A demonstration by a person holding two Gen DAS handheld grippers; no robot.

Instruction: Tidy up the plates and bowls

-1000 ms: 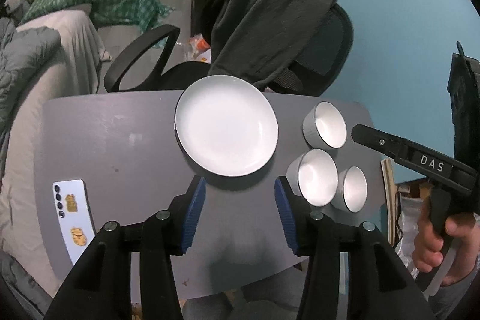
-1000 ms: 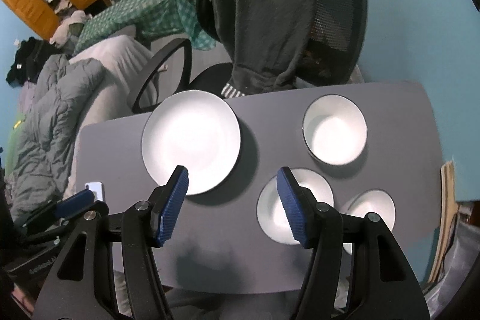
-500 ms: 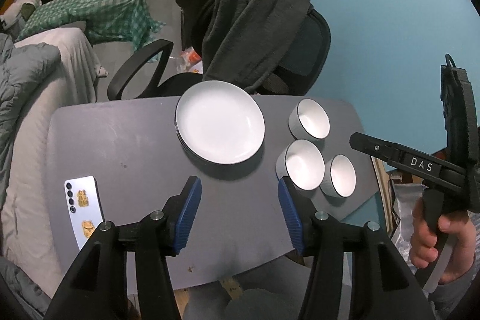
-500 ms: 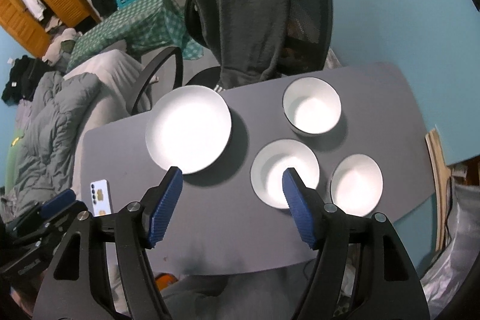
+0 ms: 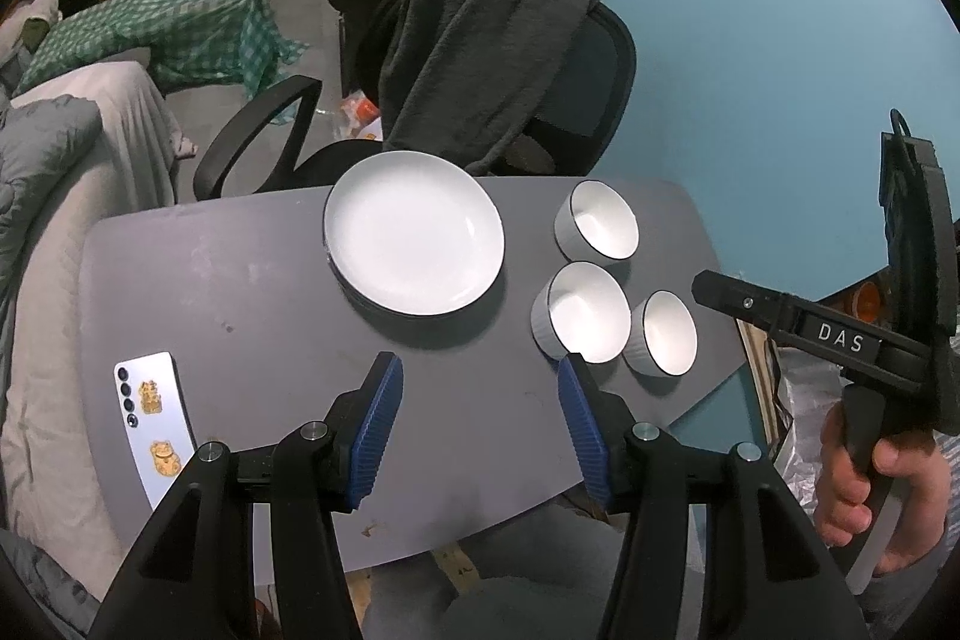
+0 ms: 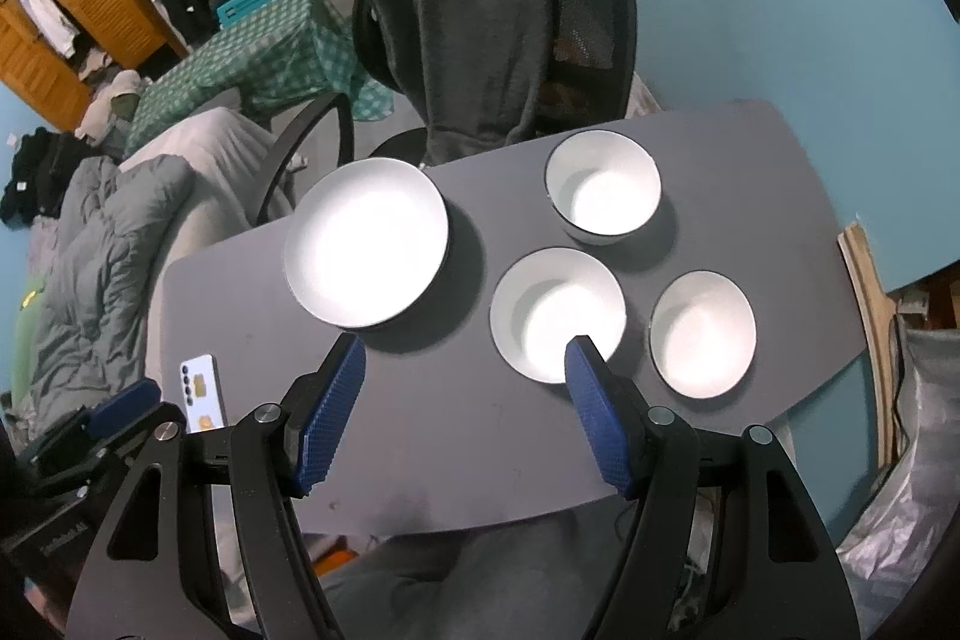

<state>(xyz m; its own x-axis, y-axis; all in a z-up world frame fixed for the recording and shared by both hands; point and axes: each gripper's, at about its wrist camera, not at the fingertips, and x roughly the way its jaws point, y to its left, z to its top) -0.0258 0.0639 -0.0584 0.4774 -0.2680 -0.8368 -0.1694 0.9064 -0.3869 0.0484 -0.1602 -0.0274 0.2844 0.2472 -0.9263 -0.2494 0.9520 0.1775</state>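
Note:
A stack of white plates [image 5: 414, 241] [image 6: 366, 242] sits at the far middle of the grey table [image 5: 270, 292] [image 6: 456, 424]. Three white bowls stand apart to its right: a far one [image 5: 597, 227] [image 6: 603, 194], a middle one [image 5: 582, 319] [image 6: 558, 313] and a near right one [image 5: 663, 333] [image 6: 702, 334]. My left gripper [image 5: 480, 400] is open and empty, held high above the table's near side. My right gripper [image 6: 465, 382] is open and empty, also held high; it shows at the right of the left wrist view [image 5: 798, 334].
A white phone [image 5: 150, 418] [image 6: 201, 391] lies on the table's near left. An office chair draped with a dark fleece [image 5: 480, 58] [image 6: 474, 16] stands behind the table. A bed with grey bedding [image 6: 102, 268] is on the left, a blue wall on the right.
Both grippers have risen and drawn back from the table, so the plates and bowls look smaller. Both stay open. The dishes have not moved.

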